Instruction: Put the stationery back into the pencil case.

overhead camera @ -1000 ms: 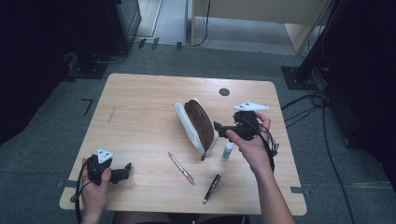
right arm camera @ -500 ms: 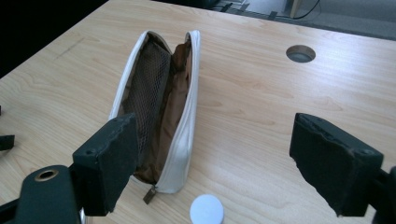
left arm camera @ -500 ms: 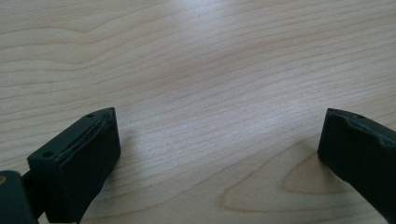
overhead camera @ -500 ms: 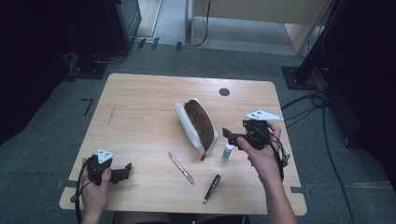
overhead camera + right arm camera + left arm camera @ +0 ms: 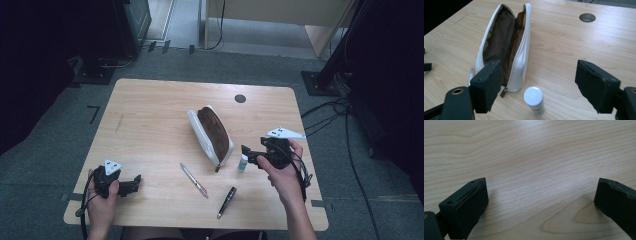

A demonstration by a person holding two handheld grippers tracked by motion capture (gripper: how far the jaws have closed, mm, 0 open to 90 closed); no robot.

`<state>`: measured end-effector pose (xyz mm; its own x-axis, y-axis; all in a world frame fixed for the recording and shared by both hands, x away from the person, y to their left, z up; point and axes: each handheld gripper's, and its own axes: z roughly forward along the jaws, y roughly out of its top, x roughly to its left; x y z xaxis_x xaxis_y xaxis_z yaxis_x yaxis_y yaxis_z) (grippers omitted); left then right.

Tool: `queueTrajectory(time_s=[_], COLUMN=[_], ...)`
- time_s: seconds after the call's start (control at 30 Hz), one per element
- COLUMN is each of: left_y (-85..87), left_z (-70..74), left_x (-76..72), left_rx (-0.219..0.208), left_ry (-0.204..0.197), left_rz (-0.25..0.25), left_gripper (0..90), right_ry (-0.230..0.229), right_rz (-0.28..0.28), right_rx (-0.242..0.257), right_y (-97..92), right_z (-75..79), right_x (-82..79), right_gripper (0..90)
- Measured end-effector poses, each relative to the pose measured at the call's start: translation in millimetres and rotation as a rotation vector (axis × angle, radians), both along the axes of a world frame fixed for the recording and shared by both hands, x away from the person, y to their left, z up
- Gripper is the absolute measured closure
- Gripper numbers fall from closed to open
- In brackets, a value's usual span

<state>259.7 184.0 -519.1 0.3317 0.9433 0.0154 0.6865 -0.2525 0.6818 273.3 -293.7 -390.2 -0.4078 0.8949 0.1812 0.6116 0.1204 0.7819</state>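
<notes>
The right gripper (image 5: 248, 154) has been closing its jaws a little, but they are still apart and hold nothing. The small white-capped bottle (image 5: 534, 100) stands on the wooden table (image 5: 150, 125) between them, just beside the open white pencil case (image 5: 210, 134). The left gripper (image 5: 134, 183) rests wide open and empty.

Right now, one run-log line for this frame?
right gripper: open, jaws just closing, around small bottle, no contact | left gripper: open, on table | pouch: unzipped

Pouch (image 5: 212, 134) crowds bottle's (image 5: 242, 162) left.
</notes>
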Motion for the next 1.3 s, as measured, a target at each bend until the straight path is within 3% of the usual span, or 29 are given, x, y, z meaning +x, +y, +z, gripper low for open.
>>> queueTrajectory(time_s=[0.53,0.83,1.3], left_y=[-0.3,-0.4,-0.6], left_z=[0.0,-0.1,-0.2], left_x=[-0.1,-0.2,-0.2], left_rx=[-0.002,-0.001,-0.002], left_ry=[0.000,-0.001,-0.003], left_rz=[-0.001,-0.003,-0.005], left_gripper=[0.0,0.0,0.0], right_ry=[0.003,0.038,0.042], right_rz=[0.063,0.048,0.030], right_rx=[-0.003,-0.026,-0.081], right_y=[1.0,1.8,6.8], right_z=[-20.9,-38.9,-54.1], right_x=[-10.8,-7.7,-4.8], right_gripper=[38.5,47.1,54.9])
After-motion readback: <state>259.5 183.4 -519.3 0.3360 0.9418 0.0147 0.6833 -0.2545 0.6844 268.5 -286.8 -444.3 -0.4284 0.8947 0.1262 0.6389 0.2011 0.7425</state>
